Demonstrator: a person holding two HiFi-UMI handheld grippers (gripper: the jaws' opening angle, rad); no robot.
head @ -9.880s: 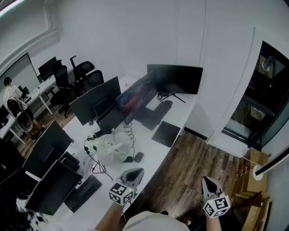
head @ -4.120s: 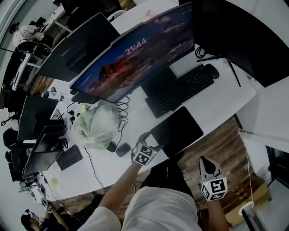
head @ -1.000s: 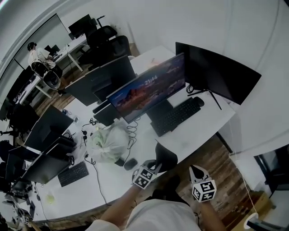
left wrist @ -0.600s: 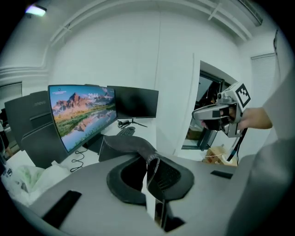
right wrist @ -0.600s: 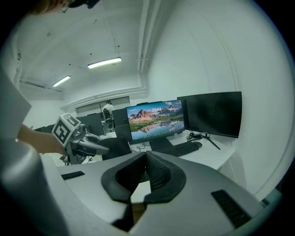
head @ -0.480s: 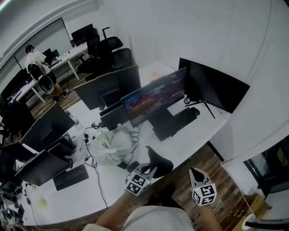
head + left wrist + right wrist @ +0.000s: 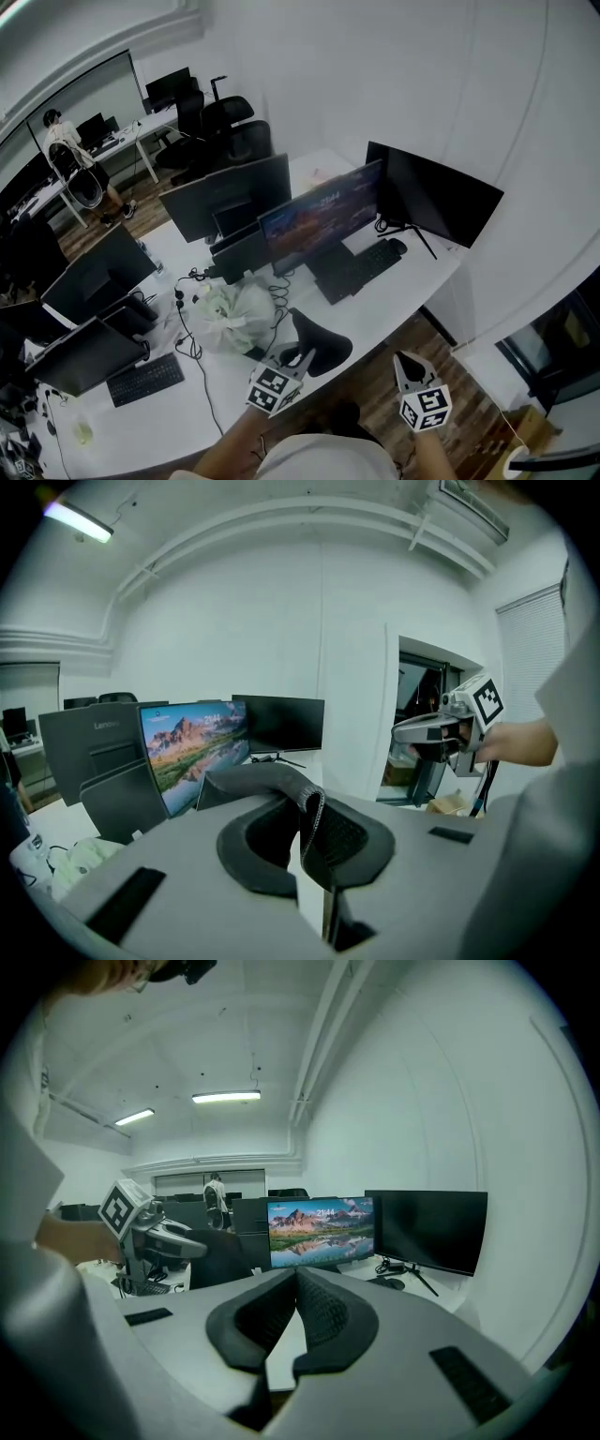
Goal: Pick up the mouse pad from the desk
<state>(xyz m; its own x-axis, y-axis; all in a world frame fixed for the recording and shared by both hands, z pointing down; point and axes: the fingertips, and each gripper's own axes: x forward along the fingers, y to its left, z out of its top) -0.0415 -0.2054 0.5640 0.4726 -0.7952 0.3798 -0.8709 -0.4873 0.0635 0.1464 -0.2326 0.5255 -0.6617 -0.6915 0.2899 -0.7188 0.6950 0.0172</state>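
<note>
The black mouse pad (image 7: 320,343) hangs in the air off the near edge of the white desk (image 7: 398,292), bent where it is gripped. My left gripper (image 7: 301,355) is shut on one edge of it. In the left gripper view the mouse pad (image 7: 251,782) curls up and over the left jaw of the left gripper (image 7: 307,801). My right gripper (image 7: 402,358) hovers to the right of the pad, apart from it. In the right gripper view the right gripper (image 7: 295,1279) has its pads meeting with nothing between them, and the left gripper (image 7: 156,1233) shows at the left.
On the desk stand a lit curved monitor (image 7: 321,214), a dark monitor (image 7: 433,193), a keyboard (image 7: 360,268) and a mouse (image 7: 397,246). A plastic bag (image 7: 231,315) and cables lie left of the pad. Wood floor (image 7: 450,375) is below me. A person (image 7: 58,150) sits far left.
Both grippers have risen, and the left one has carried the mouse pad higher off the desk edge. The desk and monitors now look farther away.
</note>
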